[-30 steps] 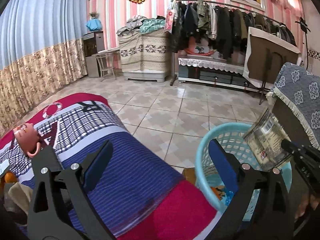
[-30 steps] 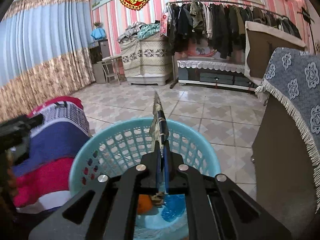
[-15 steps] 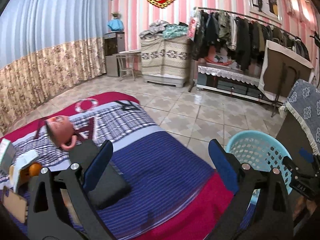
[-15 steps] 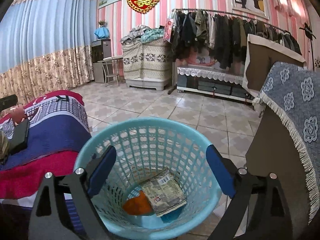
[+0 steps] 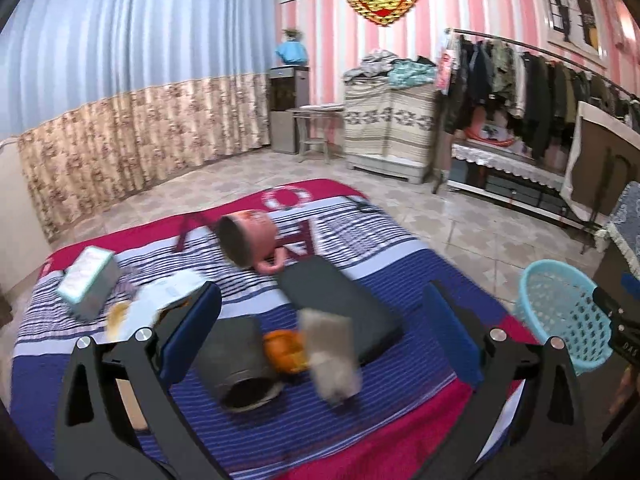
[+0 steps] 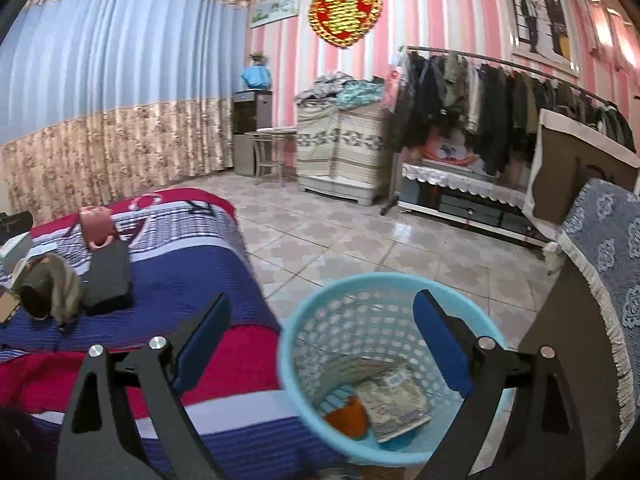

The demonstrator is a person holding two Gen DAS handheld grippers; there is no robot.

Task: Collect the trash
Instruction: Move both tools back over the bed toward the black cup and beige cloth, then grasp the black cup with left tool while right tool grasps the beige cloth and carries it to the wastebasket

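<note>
Though printed, wrapper (image 6: 394, 400) in basket (image 6: 320, 312) unreadable.

We see a brightly, evenly lit room with glare on the floor tiles (image 6: 404, 240); fisheye bending and dark corners frame both views, and motion blur smears nearby bedspread (image 5: 360, 412) items.

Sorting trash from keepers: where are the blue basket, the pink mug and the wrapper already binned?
blue basket (image 6: 320, 304): right wrist view, near-left rim.
pink mug (image 5: 250, 236): left wrist view, its side wall.
wrapper (image 6: 394, 400): right wrist view, flat face inside basket.
</note>
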